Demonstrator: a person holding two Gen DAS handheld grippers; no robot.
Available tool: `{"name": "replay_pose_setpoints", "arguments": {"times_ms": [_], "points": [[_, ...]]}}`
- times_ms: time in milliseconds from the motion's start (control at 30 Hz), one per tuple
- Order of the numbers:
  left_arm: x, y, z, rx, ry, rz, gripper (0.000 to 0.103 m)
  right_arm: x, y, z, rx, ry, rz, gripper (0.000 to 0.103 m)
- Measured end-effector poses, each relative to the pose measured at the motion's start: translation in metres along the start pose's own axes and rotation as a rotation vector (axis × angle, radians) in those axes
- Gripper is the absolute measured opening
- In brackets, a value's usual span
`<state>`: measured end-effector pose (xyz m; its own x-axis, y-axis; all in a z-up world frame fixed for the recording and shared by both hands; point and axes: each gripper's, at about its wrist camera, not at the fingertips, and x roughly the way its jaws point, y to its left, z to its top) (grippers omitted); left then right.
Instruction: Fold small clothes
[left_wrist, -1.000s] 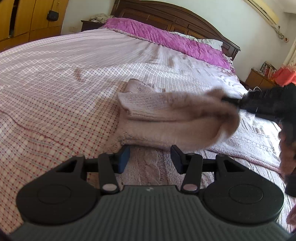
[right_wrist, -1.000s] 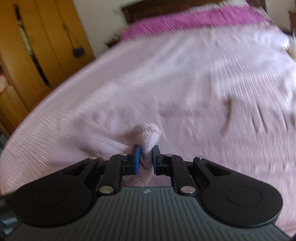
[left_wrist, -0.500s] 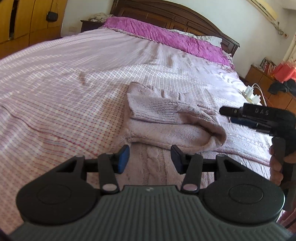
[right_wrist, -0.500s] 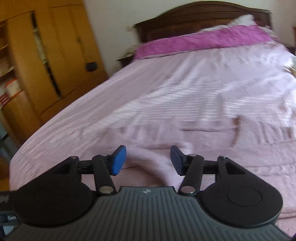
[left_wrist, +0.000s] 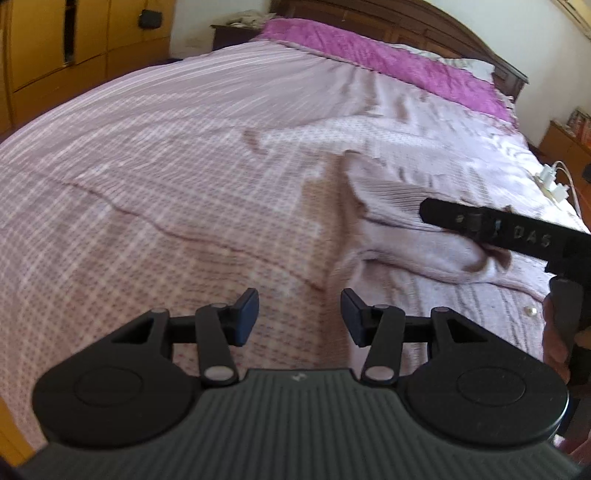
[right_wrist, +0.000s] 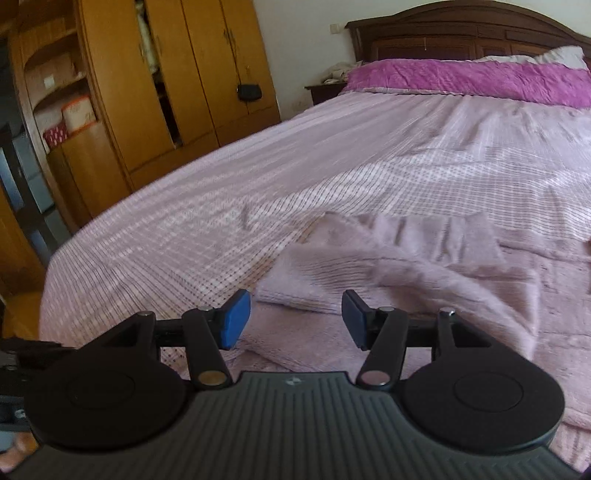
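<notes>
Folded sweater (right_wrist: 399, 273) on bed (right_wrist: 229, 206). Right hand-held gripper (right_wrist: 295, 317), jaws just opened, spread and empty. Left hand-held gripper (left_wrist: 299, 314) spread, empty.

L gripper (left_wrist: 300, 314), R gripper (right_wrist: 296, 314): jaws apart, empty.

left wrist: low, faces headboard | right wrist: likewise | shared: bed (left_wrist: 184, 155)

One sweater (right_wrist: 406, 269) — two hand-held grippers (left_wrist: 299, 314).
</notes>
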<state>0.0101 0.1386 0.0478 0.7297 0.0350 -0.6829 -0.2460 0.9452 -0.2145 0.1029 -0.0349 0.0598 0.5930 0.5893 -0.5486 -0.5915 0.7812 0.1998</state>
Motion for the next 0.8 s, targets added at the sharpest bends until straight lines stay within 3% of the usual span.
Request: {"name": "replay_pose_setpoints", "arguments": {"times_ms": [267, 333, 400, 500, 800], "points": [[0.0, 0.012, -0.004, -0.005, 0.012, 0.007, 0.051, 0.042, 0.016, -0.001, -0.095, 0.009, -0.097, 0.063], [0.001, 0.013, -0.005, -0.007, 0.013, 0.005, 0.051, 0.048, 0.014, 0.001, -0.081, 0.006, -0.114, 0.054], [0.001, 0.014, -0.006, -0.01, 0.012, 0.003, 0.051, 0.05, 0.009, 0.003, -0.06, 0.003, -0.115, 0.028], [-0.001, 0.012, -0.006, -0.009, 0.007, -0.002, 0.051, 0.041, 0.002, 0.008, -0.018, -0.033, -0.137, 0.009], [-0.011, -0.001, 0.003, 0.019, -0.037, -0.036, 0.051, -0.04, -0.047, 0.031, 0.169, -0.237, -0.157, 0.008]]}}
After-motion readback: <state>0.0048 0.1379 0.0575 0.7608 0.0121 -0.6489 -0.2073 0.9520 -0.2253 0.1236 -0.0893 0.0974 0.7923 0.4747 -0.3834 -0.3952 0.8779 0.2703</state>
